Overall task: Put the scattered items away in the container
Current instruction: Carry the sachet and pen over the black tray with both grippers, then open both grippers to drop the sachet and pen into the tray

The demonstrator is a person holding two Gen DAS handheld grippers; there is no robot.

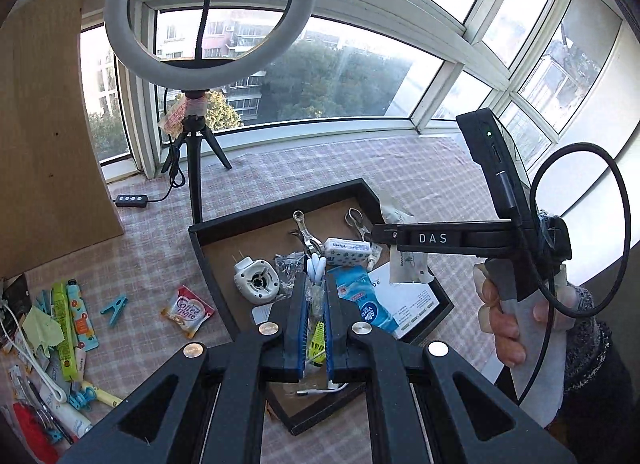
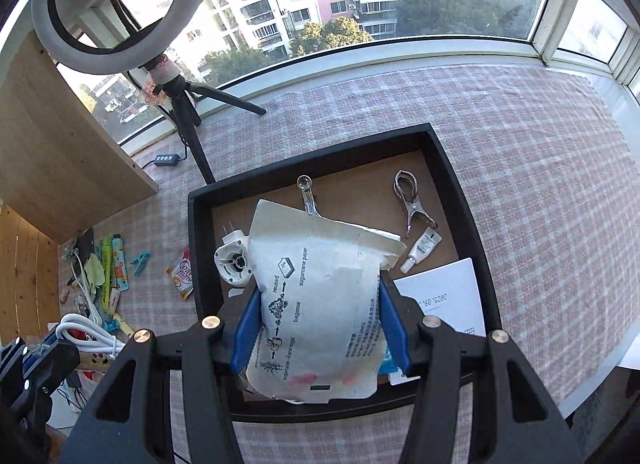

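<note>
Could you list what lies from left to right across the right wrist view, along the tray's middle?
Blue plastic clothespin → orange Coffee-mate sachet → white round plug-in device → white paper packet held in the right fingers → small white tube → white printed sheet.

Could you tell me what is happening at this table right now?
A person is tidying clutter into a black tray. The right tool grips a white paper packet over the tray. The left tool is clamped on a small clear bag, also above it. A clip, tube and plug already lie inside; a blue peg, a creamer sachet and more wait on the cloth.
</note>
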